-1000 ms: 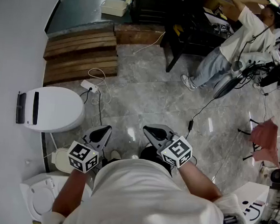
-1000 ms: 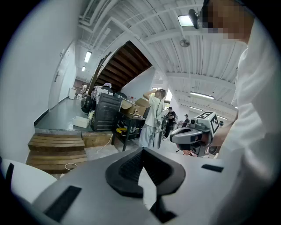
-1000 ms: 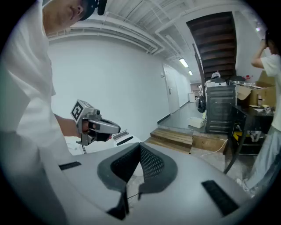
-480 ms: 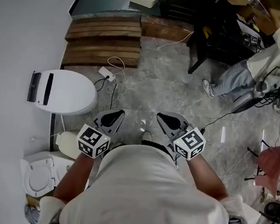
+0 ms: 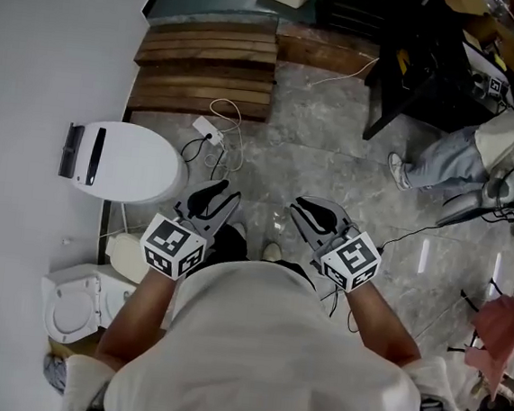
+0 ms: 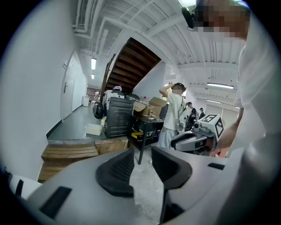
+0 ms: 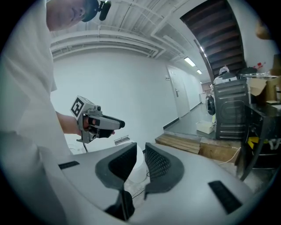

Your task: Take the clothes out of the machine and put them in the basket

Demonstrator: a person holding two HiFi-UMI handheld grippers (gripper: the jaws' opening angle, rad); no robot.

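Observation:
Both grippers are held out over the grey stone floor in front of my white shirt. My left gripper (image 5: 214, 200) (image 6: 142, 151) has its jaws opening, with nothing between them. My right gripper (image 5: 313, 216) (image 7: 141, 147) shows a narrow gap between its pads and holds nothing. A white machine with a rounded lid (image 5: 125, 162) (image 7: 139, 163) stands by the left wall, just left of the left gripper. Below it are a cream tub (image 5: 125, 256) and a small white unit with its lid up (image 5: 70, 313). A dark grey machine (image 6: 118, 117) (image 7: 229, 107) stands far off. I see no clothes in either grip.
Wooden pallet steps (image 5: 207, 69) lie ahead, with a power strip and white cable (image 5: 212, 131) on the floor before them. A black table (image 5: 416, 53) and a standing person (image 5: 479, 149) are at the upper right. A red cloth (image 5: 498, 327) hangs at the right edge.
Both grippers have travelled across the floor, so the white machine and wooden steps now lie closer. The left jaws, closed before, now stand apart.

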